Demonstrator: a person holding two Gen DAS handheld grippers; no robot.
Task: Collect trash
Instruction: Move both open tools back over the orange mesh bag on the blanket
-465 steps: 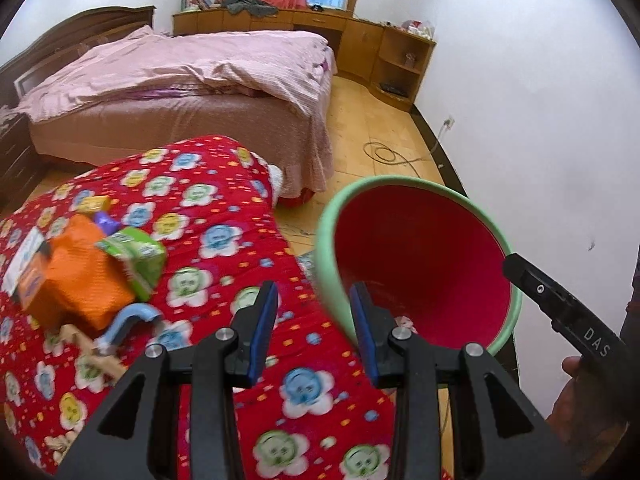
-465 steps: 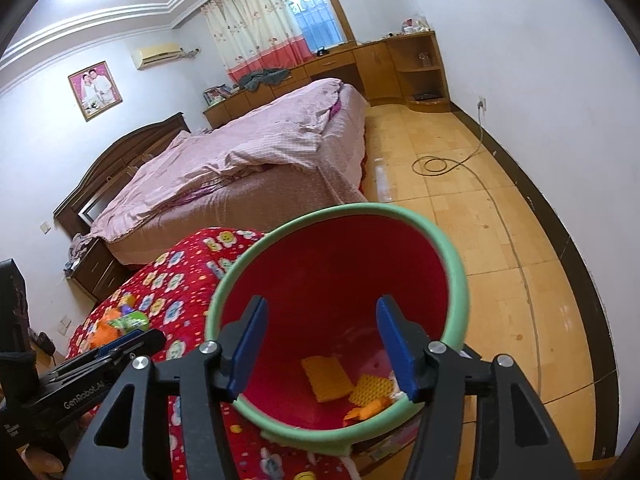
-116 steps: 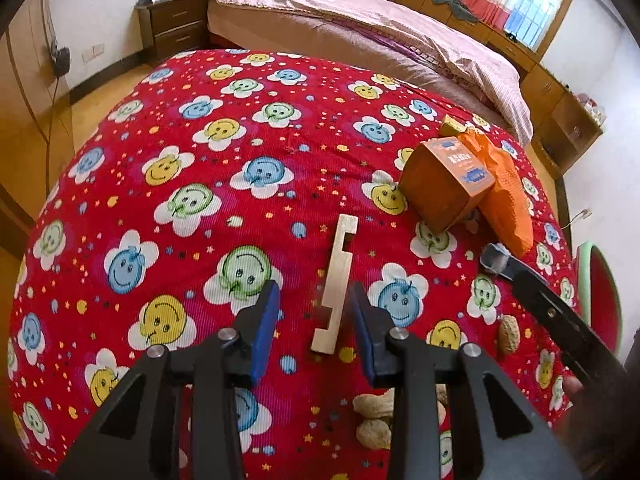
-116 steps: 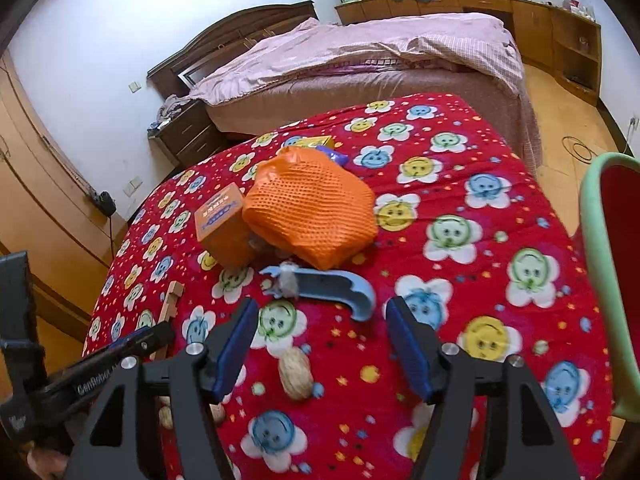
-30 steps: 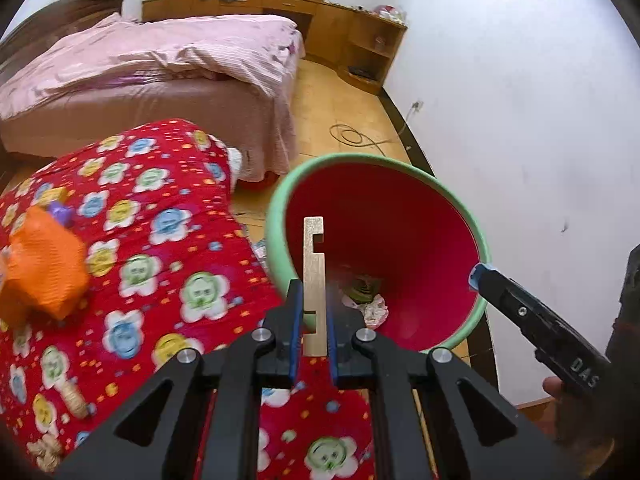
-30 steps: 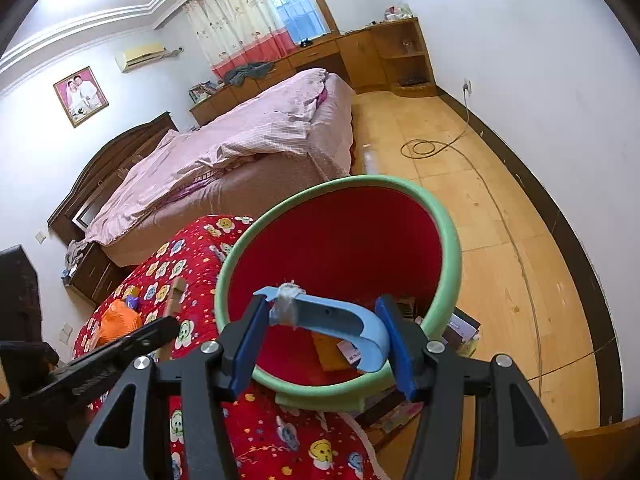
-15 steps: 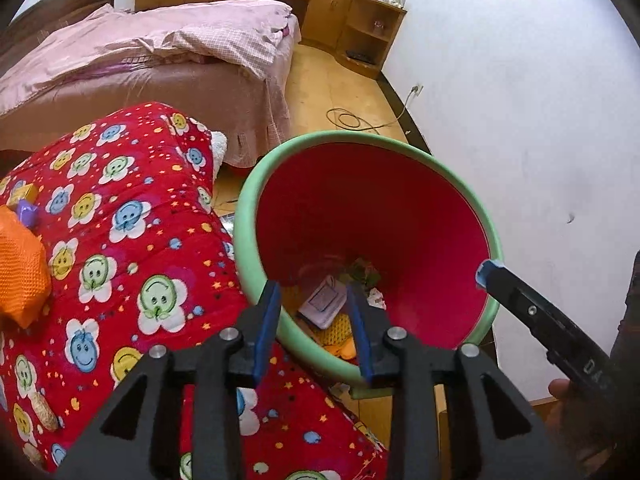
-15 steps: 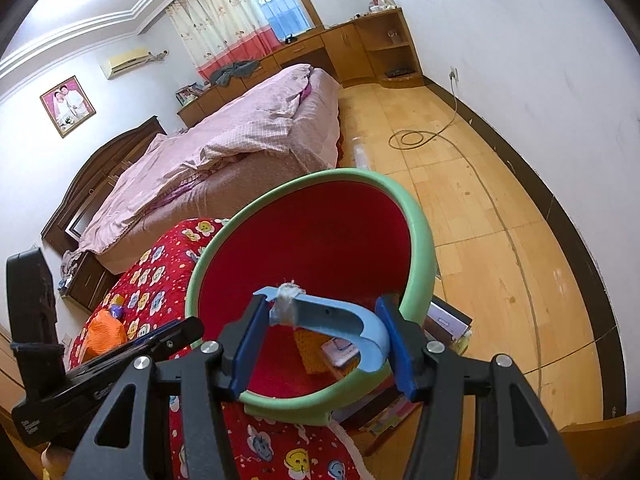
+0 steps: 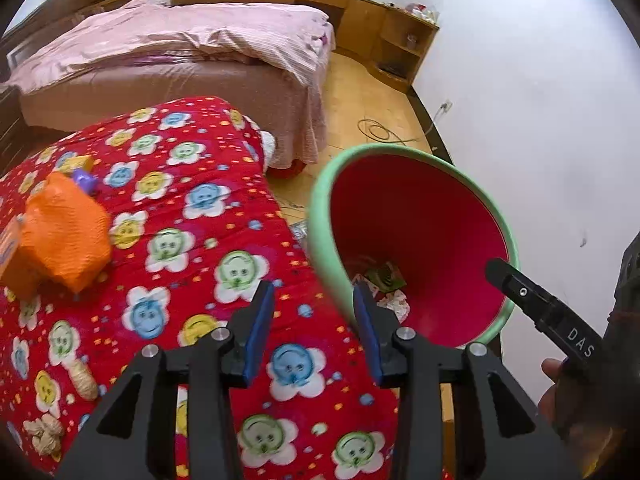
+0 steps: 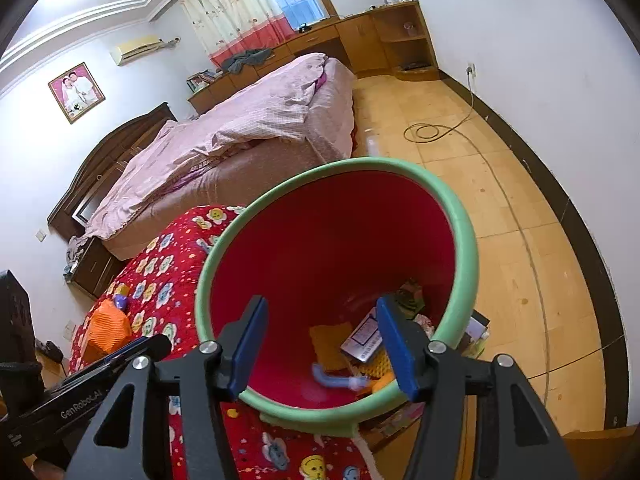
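The left gripper [image 9: 313,328] had just been opened, and nothing was held between its blue pads. The right gripper [image 10: 322,346] was wide apart too, and empty. A blurred blue piece [image 10: 334,380] was seen low inside the red bin [image 10: 464,240], with other scraps. More trash was left on the red cloth [image 9: 192,264]: the orange bag [image 9: 64,236] at left and peanuts [image 9: 44,434] at lower left. It was judged that the peanuts should be pinched gently, one at a time.

bins: one, red inside with a green rim [image 10: 466,240]
orange mesh bags: one [image 9: 66,232]
peanuts: two lots on the red quilt [image 9: 192,240], one whole [image 9: 84,376], one cracked clump [image 9: 42,432]
blue curved bits: one, in the bin [image 10: 334,380]
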